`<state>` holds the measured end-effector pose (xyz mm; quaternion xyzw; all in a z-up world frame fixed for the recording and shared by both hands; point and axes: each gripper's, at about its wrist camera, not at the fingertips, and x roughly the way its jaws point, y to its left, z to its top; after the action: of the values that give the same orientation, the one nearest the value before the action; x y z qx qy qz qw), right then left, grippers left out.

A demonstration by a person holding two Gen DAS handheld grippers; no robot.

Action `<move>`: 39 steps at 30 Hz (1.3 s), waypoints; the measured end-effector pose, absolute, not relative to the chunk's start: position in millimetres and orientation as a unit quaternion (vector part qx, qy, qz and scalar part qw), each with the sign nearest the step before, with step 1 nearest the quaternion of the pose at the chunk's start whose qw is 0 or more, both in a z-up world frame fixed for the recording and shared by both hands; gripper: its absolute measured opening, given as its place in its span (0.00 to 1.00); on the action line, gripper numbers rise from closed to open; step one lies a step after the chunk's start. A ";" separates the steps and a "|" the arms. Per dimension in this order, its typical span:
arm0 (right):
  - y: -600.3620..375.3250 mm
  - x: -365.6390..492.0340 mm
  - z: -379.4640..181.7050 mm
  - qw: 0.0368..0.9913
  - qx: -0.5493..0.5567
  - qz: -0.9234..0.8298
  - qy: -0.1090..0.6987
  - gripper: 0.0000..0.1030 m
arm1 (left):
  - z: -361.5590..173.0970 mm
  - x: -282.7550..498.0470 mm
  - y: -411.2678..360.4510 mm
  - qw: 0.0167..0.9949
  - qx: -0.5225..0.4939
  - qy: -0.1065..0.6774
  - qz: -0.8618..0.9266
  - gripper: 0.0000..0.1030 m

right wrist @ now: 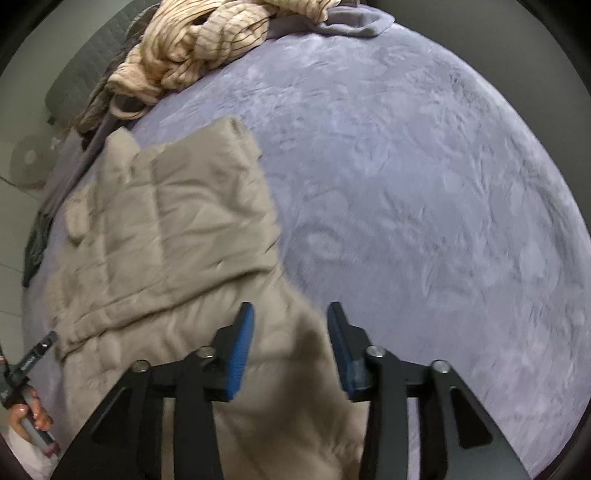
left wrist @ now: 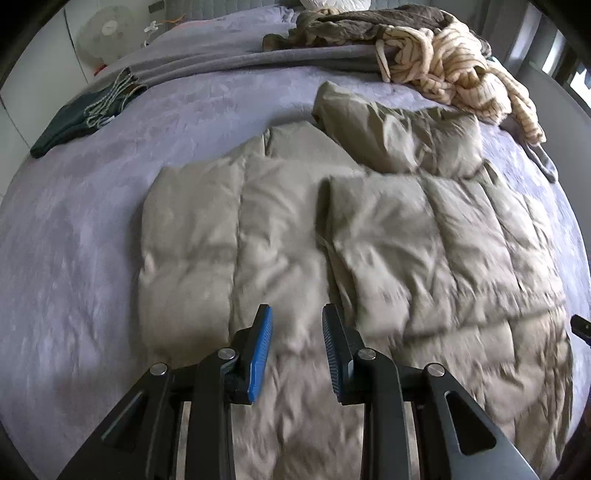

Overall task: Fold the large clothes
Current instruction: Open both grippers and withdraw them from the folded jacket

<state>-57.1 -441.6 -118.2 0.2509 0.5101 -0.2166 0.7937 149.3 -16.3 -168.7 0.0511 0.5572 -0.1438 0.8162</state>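
Both grippers, the left gripper (left wrist: 297, 314) and the right gripper (right wrist: 291, 312), hover with jaws wide and empty over the beige padded jacket (left wrist: 332, 236), which fills the centre of the bed (left wrist: 74, 240). I judge that the puffy, smooth fabric may slip from a shallow pinch, so a fold could spring open.

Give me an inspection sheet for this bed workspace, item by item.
Surface: lavender plush bedspread, rumpled.
Job's things: beige quilted puffer jacket, spread flat, partly folded.
Clutter: cream striped garment bunched at the far edge; brown blanket behind it; dark green garment folded at far left.
Grippers: left tongs open above the jacket; right tongs open over the jacket's edge; both empty.
Cables: nothing seen.
Surroundings: white fan beside the bed.
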 end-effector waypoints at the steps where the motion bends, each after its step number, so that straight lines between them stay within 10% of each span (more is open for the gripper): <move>1: -437.0 -59.6 -117.3 0.794 0.255 -0.207 0.511 0.46 | -167.7 143.7 -16.4 0.814 0.051 0.560 -0.145 0.29; 3: -429.1 -62.6 -116.4 0.793 0.260 -0.192 0.516 0.49 | -166.6 129.7 -16.7 0.808 0.048 0.569 -0.145 0.30; 5: -423.6 -64.8 -116.0 0.793 0.264 -0.180 0.519 0.54 | -165.0 118.1 -18.7 0.807 0.046 0.572 -0.140 0.91; 6: -421.0 -66.7 -115.6 0.792 0.266 -0.175 0.520 0.54 | -160.5 109.4 -18.4 0.816 0.044 0.561 -0.131 0.99; 39: -366.4 -125.4 -88.6 0.747 0.303 -0.078 0.587 0.83 | -101.2 -24.4 -16.0 0.780 0.044 0.619 -0.080 1.00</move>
<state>-125.4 -366.4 -88.6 0.3026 0.5872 -0.0783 0.7466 -24.4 -16.0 -101.2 0.0437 0.6192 -0.0804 0.7799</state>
